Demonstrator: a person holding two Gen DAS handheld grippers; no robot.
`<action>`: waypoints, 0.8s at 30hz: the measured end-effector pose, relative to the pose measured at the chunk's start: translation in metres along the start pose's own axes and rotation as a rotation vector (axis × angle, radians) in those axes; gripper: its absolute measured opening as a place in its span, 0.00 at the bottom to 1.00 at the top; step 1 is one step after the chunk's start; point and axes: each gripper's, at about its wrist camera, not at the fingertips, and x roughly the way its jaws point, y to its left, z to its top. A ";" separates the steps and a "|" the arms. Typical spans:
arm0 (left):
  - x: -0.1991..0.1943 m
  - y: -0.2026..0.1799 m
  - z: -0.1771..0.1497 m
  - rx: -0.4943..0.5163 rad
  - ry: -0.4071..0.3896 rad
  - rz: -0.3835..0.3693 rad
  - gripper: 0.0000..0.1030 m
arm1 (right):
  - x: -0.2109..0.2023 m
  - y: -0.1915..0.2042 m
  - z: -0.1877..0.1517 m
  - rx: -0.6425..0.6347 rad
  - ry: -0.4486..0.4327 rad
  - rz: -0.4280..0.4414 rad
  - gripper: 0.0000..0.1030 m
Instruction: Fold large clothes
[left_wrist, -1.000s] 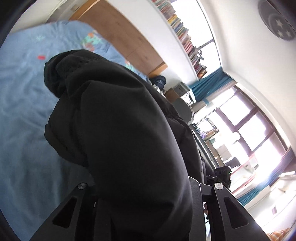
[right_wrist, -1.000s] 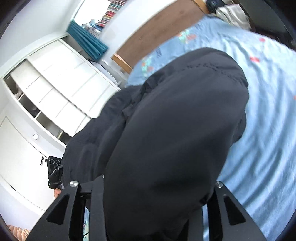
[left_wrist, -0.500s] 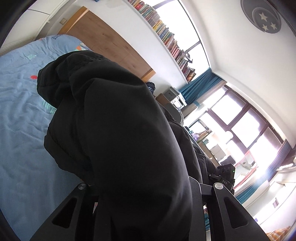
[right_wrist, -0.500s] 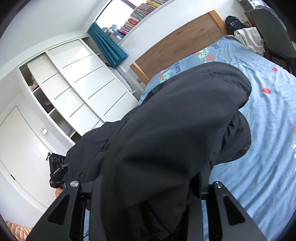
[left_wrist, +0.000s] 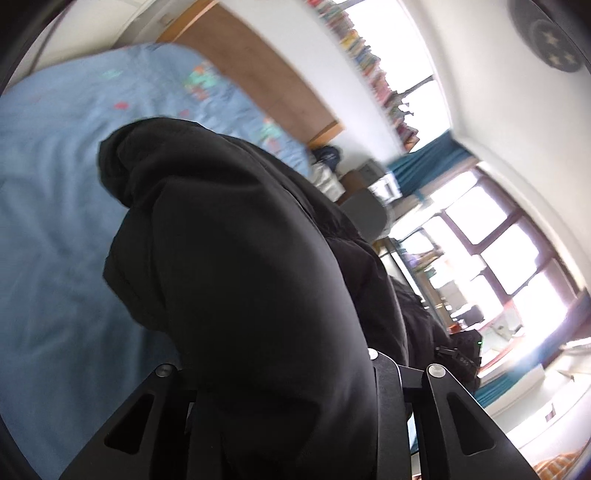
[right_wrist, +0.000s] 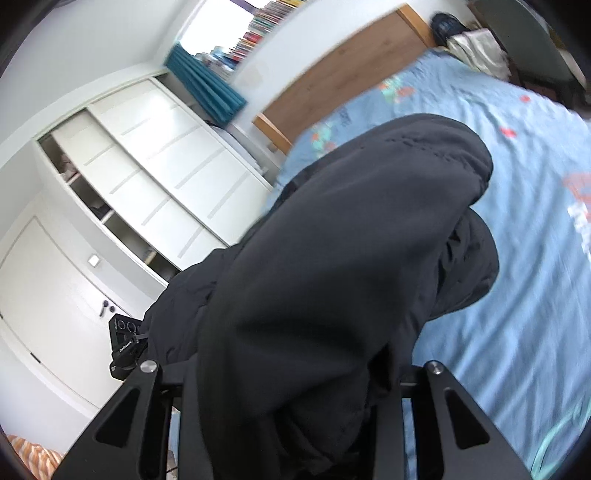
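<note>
A: Where was the black garment?

B: Bunched and draped over both tools, hanging above the blue bed. In the left view it buried the left hand-held gripper, whose jaws stood narrow and pinched on the cloth. The right hand-held gripper was likewise closed on a thick fold.

A: What had just changed?

B: Compared with a second before, both views had swung. More of the bedspread and the wooden headboard showed on the right, blurred. The grips looked the same.

A: Meaning?

B: Probably a carry over the bed, with spreading flat not yet done.
</note>
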 end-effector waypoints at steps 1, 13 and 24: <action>0.000 0.010 -0.006 -0.022 0.010 0.026 0.27 | 0.001 -0.009 -0.008 0.016 0.013 -0.019 0.31; -0.033 0.087 -0.035 -0.272 0.039 0.175 0.63 | -0.015 -0.094 -0.057 0.210 0.082 -0.187 0.60; -0.103 0.092 -0.029 -0.278 -0.061 0.240 0.75 | -0.055 -0.120 -0.065 0.293 0.061 -0.175 0.86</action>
